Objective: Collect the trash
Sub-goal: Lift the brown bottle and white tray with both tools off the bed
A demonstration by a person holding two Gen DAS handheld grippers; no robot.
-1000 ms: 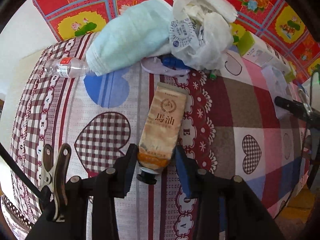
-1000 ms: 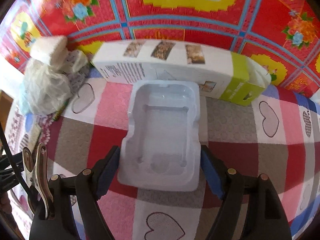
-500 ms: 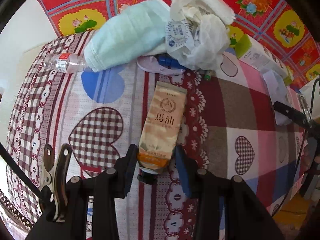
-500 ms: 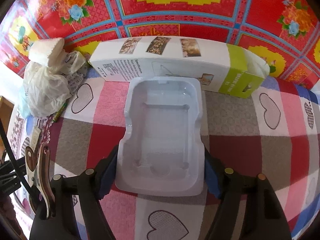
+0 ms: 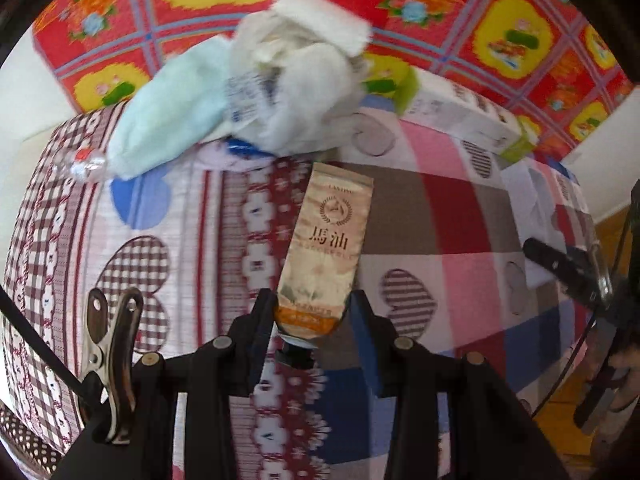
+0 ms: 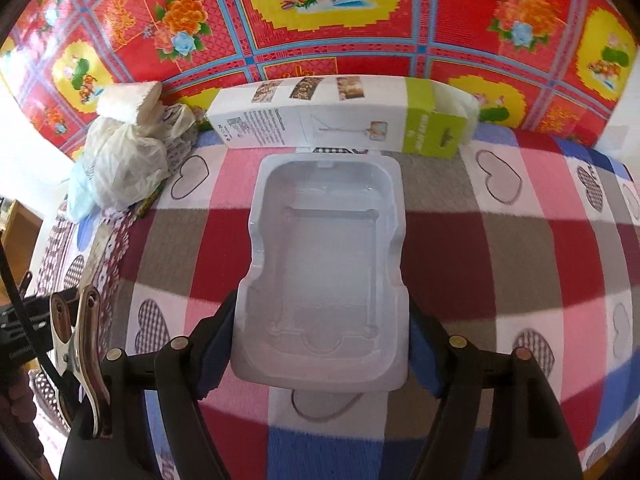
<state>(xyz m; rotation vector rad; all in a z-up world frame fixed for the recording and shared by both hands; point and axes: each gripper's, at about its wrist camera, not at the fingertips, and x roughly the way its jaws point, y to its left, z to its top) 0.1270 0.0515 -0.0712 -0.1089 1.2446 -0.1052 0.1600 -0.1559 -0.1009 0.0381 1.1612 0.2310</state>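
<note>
Patchwork bedding point(image 5: 460, 216) in checks, hearts and stripes filled the left wrist view, with a red, yellow and blue floral sheet point(image 5: 440, 12) rising behind its far edge and a pale wall at the far left. The left gripper point(image 5: 312, 316) was clamped on the capped end of a tan cream tube point(image 5: 332, 240), its black cap down between the jaws and its flat end pointing toward the far edge. Along that far edge lay a crumpled white plastic bag point(image 5: 300, 100), a light blue cloth point(image 5: 168, 128) beside it, a clear bottle point(image 5: 84, 164) near the far left corner, and a white and green carton point(image 5: 460, 108) to the right. The view was somewhat blurred.

Over the right wrist view the same checked bedding point(image 6: 520, 240) spread to a far edge against the floral sheet point(image 6: 320, 12). The right gripper point(image 6: 320, 340) held a white moulded plastic tray point(image 6: 324, 264) by its near end, jaws set wide and pressed to both sides, having closed in slightly on it just before. The carton point(image 6: 340, 120) lay along the far edge just beyond the tray, and the plastic bag point(image 6: 124, 160) sat near the far left corner.
</note>
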